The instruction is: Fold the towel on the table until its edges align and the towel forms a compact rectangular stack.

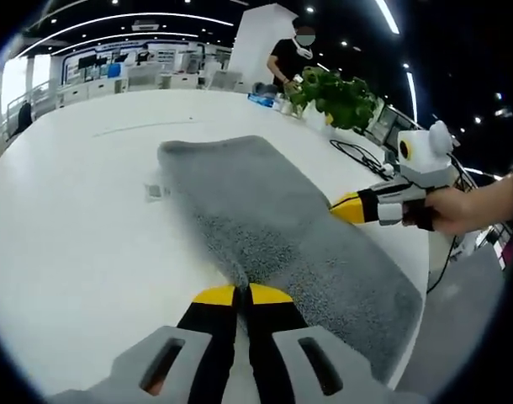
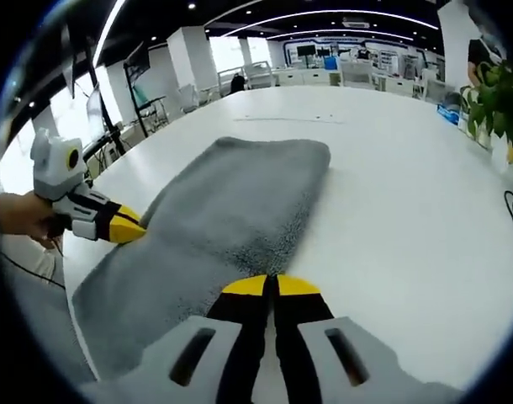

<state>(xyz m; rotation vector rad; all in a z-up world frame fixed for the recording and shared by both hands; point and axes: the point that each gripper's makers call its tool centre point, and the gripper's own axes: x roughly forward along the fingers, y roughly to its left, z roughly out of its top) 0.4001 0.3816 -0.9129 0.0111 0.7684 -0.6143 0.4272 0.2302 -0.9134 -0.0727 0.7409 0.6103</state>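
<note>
A: Where does the towel (image 1: 273, 219) lie?

B: On the white table (image 1: 80, 219). In the left gripper view it is a grey strip running from about 11 o'clock down to 5 o'clock, already doubled lengthwise, its far end rounded. In the right gripper view the towel (image 2: 223, 219) runs from 12 o'clock down to 8 o'clock across the table (image 2: 408, 202).

A: And the left gripper (image 1: 242, 293)?

B: Its yellow-tipped jaws are pressed together at 6 o'clock, pinching the towel's long near edge. In the right gripper view it (image 2: 140, 229) comes in at 9 o'clock, held by a hand (image 2: 21, 215), tips touching the towel's other long edge.

A: The right gripper (image 2: 271, 284)?

B: The same: jaws pressed together at 6 o'clock with the towel's edge nipped between them. In the left gripper view it (image 1: 334, 204) enters at 3 o'clock, held by a hand (image 1: 458, 210), tips on the towel's side.

A: Anything else about?

B: A potted plant (image 1: 336, 97) at 1 o'clock on the table's far side, a person (image 1: 292, 55) standing behind it, and a black cable (image 1: 362, 156) near the table's edge.
</note>
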